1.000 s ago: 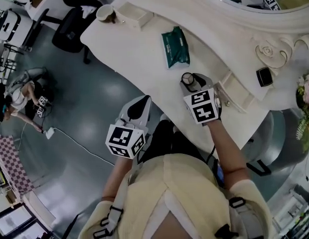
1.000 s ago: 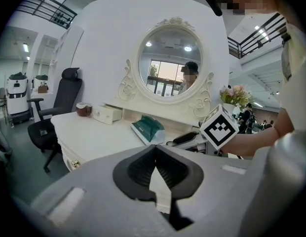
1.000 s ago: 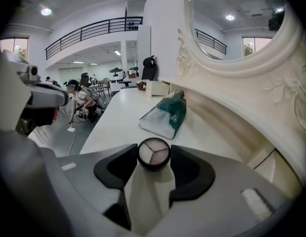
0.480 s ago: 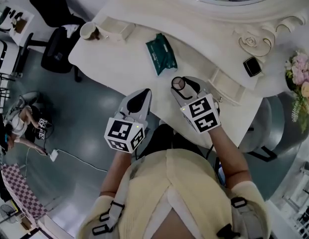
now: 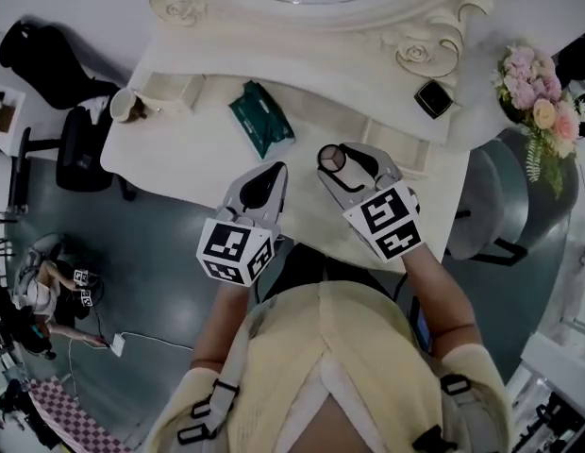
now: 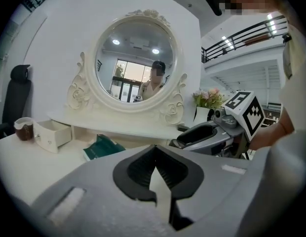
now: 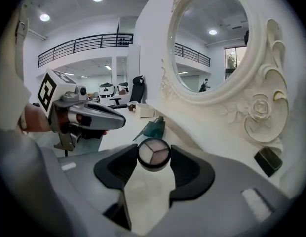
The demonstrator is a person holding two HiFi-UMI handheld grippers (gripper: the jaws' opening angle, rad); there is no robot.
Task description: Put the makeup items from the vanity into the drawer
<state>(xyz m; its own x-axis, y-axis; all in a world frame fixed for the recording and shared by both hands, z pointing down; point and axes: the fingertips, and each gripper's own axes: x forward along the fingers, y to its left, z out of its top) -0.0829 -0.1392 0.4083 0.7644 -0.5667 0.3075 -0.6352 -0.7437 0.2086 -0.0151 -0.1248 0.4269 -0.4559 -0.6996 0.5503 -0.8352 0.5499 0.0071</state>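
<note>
A round compact (image 7: 153,153) with three pale shades sits clamped between the pads of my right gripper (image 7: 153,155). The head view shows that compact (image 5: 331,159) held above the front part of the white vanity top (image 5: 184,154), with my right gripper (image 5: 336,162) shut on it. My left gripper (image 5: 271,179) hovers just to its left over the vanity's front edge, its tips together and nothing between them. From the left gripper view the left gripper (image 6: 154,154) points at the mirror (image 6: 135,65), and the right gripper (image 6: 206,135) shows at the right.
A green packet (image 5: 260,118) lies mid-vanity. At the left end stand a small open drawer box (image 5: 170,91) and a cup (image 5: 125,105). Another small drawer (image 5: 398,147) juts out beside the right gripper. A black item (image 5: 431,98) and flowers (image 5: 536,91) are at the right.
The right gripper has lifted with the compact still in it. The left gripper has moved from beside the vanity's front edge to over it. The head view has swung, showing more of the vanity's right end.
</note>
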